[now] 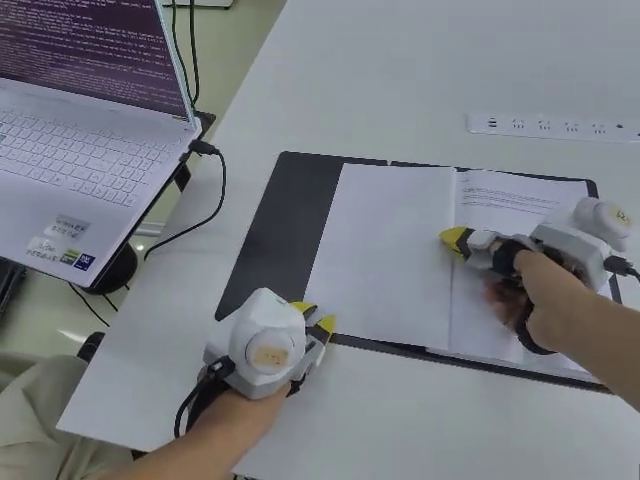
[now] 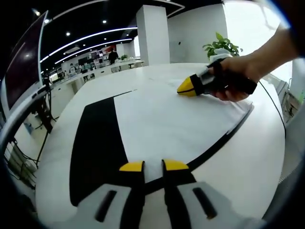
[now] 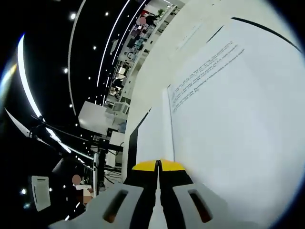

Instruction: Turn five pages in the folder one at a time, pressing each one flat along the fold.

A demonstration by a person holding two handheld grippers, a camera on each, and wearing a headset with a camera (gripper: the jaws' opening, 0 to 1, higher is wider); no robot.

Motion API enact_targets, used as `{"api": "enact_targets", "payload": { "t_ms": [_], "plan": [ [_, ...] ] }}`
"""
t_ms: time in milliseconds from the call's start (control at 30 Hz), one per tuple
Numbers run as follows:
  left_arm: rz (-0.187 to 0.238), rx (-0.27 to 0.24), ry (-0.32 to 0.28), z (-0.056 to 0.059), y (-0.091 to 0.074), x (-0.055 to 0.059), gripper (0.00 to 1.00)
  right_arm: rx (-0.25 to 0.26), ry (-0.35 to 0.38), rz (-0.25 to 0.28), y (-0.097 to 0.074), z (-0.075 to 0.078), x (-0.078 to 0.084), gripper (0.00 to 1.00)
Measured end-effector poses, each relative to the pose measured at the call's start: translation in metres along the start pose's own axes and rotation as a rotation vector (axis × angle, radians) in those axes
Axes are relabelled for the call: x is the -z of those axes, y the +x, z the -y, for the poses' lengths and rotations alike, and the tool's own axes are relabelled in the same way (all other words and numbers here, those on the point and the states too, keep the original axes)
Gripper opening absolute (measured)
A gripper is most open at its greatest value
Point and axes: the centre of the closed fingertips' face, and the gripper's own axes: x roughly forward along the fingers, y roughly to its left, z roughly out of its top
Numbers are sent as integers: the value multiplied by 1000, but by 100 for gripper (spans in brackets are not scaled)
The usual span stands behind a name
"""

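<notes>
At the folder's (image 1: 285, 230) fold, right gripper (image 1: 455, 238), jaws pressed together, seemingly flattens a turned page (image 1: 390, 250); left gripper (image 1: 312, 315), slightly spread, sits at folder's near edge; pages remaining unclear.

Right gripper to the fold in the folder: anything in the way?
Nothing visible. The right gripper has its fingers at the fold of the folder, on bare page. The left gripper is at the folder's near edge, and the laptop is off to the side.

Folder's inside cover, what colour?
The folder cover is black, clearest in the head view.
</notes>
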Motion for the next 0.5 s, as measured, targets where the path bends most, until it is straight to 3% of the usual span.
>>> {"api": "enact_targets", "payload": {
  "t_ms": [400, 500],
  "plan": [
    [2, -4, 5, 1, 0, 1, 12, 17, 37, 15, 29, -3, -34, 0],
    [1, -2, 7, 1, 0, 1, 12, 22, 45, 48, 36, -3, -48, 0]
  ]
}}
